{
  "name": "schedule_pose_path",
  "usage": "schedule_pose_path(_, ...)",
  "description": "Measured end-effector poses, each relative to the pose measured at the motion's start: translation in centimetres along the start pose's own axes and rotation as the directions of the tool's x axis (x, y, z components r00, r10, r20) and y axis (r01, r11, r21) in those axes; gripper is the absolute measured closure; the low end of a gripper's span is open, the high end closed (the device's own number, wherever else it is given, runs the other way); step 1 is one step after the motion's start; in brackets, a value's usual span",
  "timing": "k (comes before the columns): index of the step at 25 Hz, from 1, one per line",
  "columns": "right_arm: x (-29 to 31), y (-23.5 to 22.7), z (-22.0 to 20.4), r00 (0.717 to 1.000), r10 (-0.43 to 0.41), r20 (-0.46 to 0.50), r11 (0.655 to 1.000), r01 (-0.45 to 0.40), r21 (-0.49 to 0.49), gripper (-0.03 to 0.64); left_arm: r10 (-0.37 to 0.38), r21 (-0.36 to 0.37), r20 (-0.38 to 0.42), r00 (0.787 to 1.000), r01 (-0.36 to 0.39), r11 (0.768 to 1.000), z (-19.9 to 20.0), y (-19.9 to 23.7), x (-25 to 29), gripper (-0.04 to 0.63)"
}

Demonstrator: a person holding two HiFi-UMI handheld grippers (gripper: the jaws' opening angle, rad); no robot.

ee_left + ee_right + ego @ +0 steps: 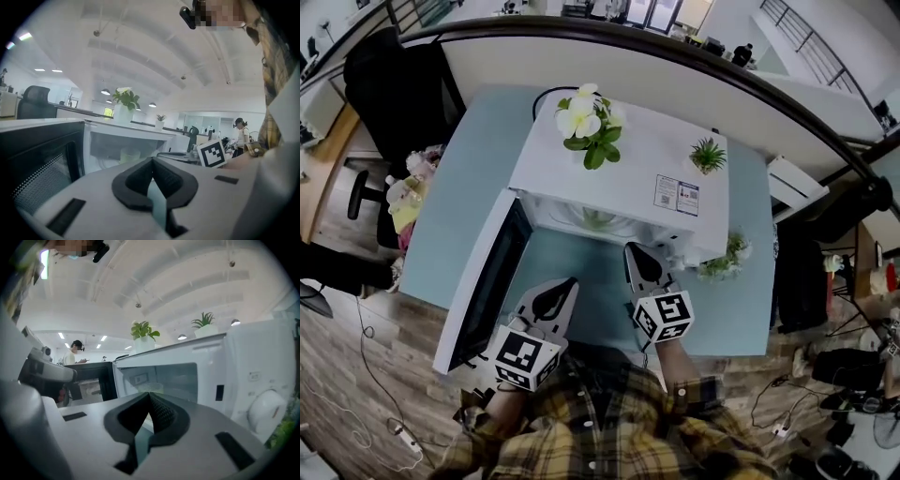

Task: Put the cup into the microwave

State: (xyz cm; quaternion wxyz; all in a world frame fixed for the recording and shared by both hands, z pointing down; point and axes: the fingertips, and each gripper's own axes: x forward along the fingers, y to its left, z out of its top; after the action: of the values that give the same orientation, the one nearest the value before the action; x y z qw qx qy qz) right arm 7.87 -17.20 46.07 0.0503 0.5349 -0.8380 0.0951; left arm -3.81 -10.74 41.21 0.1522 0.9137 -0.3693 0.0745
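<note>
A light blue table (469, 187) is set on a wooden floor (356, 375) in an open office, with a curved white partition (675, 66) behind it and a black office chair (389, 84) at the far left. A white microwave (647, 159) is placed on the table, and its door (483, 291) is swung open to the left. The cup (598, 218) is seen inside the microwave cavity, touched by neither gripper. A white-flowered plant (589, 122) and a small green plant (708, 155) are stood on top of the microwave, and another plant (727, 258) is set just beside its right side. The left gripper (572, 279) and the right gripper (630, 246) are held near the open cavity, each with its jaws together and nothing between them.
</note>
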Motion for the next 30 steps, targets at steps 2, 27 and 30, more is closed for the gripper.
schedule_pose_path(2,-1.3,0.0,0.8,1.000,0.018,0.008,1.000,-0.018,0.002,0.612,-0.015,0.009,0.007,1.000,0.015,1.000,0.3,-0.7,0.4,0.604)
schedule_pose_path(27,-14.4,-2.5,4.8,0.997,0.000,0.077,0.995,-0.008,0.101,0.612,-0.188,0.064,0.035,0.982,0.185,0.981,2.4,-8.0,4.0,0.604)
schedule_pose_path(30,-15.1,-3.1,4.7,0.997,-0.015,0.079,0.994,0.006,0.109,0.612,-0.189,0.064,0.026,0.982,0.187,0.980,2.2,-8.2,4.2,0.604)
